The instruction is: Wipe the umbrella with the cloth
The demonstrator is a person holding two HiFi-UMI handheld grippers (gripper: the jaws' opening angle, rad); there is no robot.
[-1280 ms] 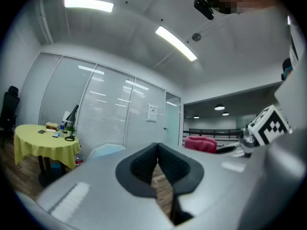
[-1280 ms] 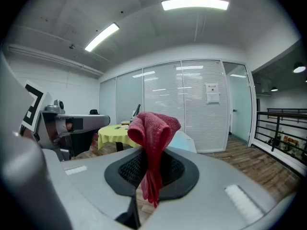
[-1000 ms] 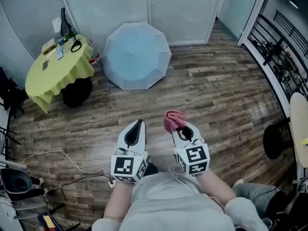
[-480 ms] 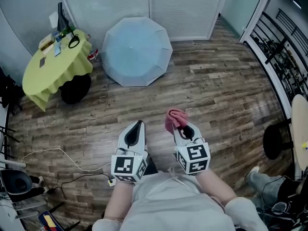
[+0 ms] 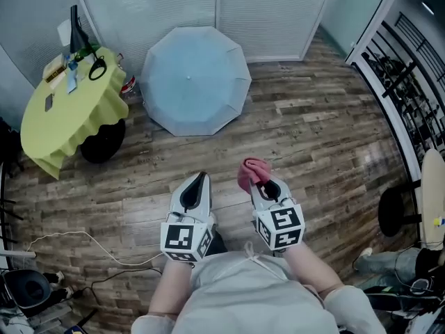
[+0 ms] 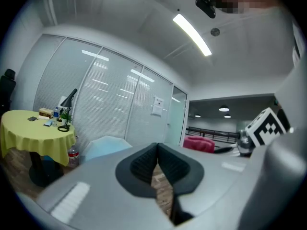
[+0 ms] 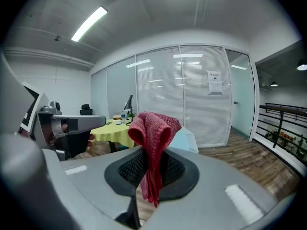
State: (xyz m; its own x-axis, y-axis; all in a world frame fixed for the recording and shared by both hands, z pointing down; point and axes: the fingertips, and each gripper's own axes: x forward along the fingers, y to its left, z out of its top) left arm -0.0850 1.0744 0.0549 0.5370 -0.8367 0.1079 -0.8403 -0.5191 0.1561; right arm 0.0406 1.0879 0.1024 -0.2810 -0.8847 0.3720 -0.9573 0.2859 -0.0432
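Right gripper (image 7: 151, 169) is pinching the red cloth (image 7: 153, 128), soft and floppy. Left gripper (image 6: 156, 163) has its 2 jaws pressed together, empty. The open umbrella (image 5: 195, 82) lies on the floor (image 5: 313, 138), well ahead. It's probably light and skiddy, so I'd steady the rim.

This looks like an office. Its glass partition walls (image 5: 139, 5) carry shut blinds (image 5: 257, 12) (floor to ceiling), with strip lights (image 6: 192, 33) overhead.
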